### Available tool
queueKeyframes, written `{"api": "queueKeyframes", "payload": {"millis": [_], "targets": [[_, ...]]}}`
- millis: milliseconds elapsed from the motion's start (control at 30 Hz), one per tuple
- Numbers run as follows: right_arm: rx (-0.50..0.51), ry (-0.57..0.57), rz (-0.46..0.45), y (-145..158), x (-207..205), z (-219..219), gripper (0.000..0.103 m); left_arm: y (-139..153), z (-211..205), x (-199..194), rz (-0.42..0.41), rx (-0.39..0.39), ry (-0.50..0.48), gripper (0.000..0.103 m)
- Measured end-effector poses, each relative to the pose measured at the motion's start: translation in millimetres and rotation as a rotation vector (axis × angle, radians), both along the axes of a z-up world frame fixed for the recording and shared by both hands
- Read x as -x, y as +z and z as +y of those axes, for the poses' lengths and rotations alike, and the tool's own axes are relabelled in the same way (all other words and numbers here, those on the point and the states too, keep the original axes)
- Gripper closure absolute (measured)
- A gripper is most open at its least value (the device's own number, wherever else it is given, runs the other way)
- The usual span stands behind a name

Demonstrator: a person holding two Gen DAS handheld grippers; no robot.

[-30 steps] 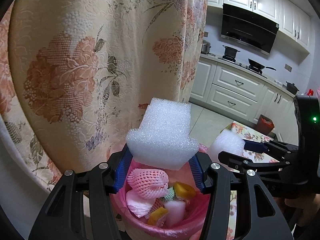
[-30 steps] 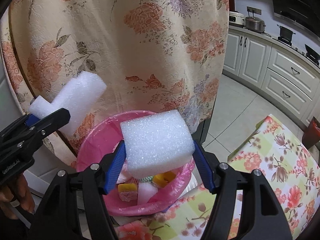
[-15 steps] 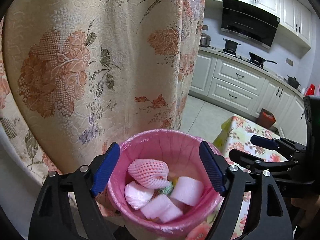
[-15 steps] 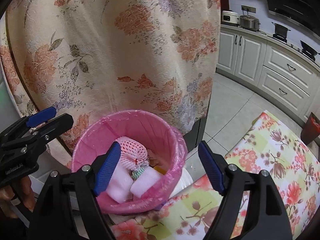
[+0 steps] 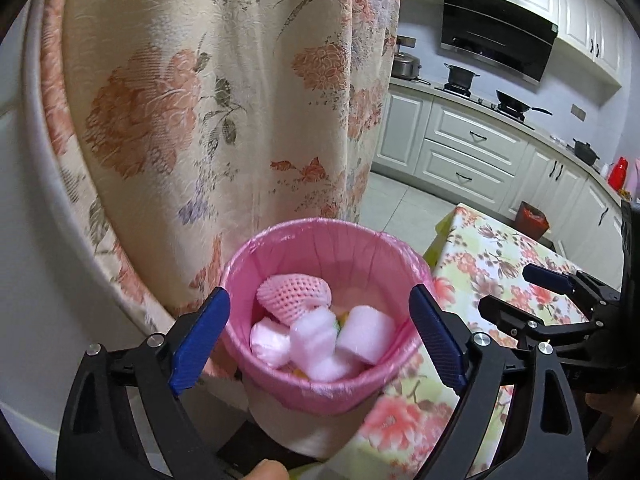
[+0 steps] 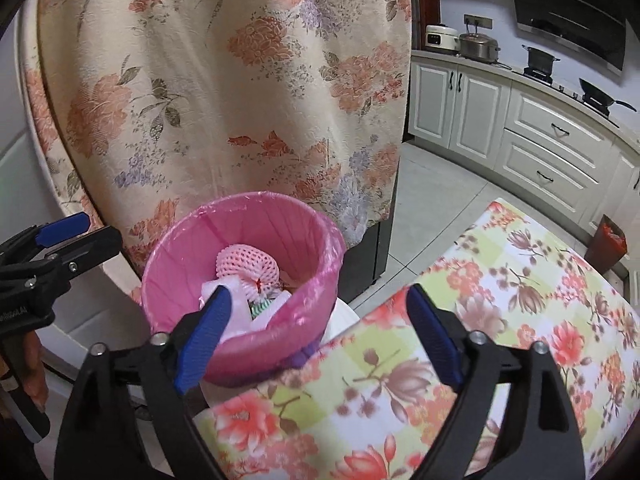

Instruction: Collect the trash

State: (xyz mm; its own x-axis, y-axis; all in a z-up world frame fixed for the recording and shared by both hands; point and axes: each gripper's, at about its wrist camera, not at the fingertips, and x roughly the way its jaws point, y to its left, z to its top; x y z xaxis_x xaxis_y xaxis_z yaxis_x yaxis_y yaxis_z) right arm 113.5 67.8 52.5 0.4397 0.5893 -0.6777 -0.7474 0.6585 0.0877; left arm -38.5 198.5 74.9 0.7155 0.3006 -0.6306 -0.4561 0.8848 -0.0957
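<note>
A bin with a pink liner stands beside the table; it also shows in the right wrist view. In it lie a pink foam net, several white foam blocks and other scraps. My left gripper is open and empty, its fingers either side of the bin's near rim. My right gripper is open and empty, above the bin's near edge and the table corner. Each gripper shows in the other's view, the right one and the left one.
A floral curtain hangs right behind the bin. A table with a floral cloth lies to the right. Kitchen cabinets and a small red bin stand across the tiled floor.
Both grippers opened and dropped their white foam blocks into the bin. Both have since pulled back and up from the bin.
</note>
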Motion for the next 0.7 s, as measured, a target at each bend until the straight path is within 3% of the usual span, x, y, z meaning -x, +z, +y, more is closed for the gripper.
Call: {"api": "queueKeyframes", "payload": {"millis": [367,700], "targets": [[-0.004,-0.008,-0.024,0,32,-19,0.014,-8,-10,33,0.02,0.039,0.013,0.018],[-0.012,-0.001,-0.032,6,40,-18,0.014,-8,-10,40,0.011,0.036,0.014,0.018]]}}
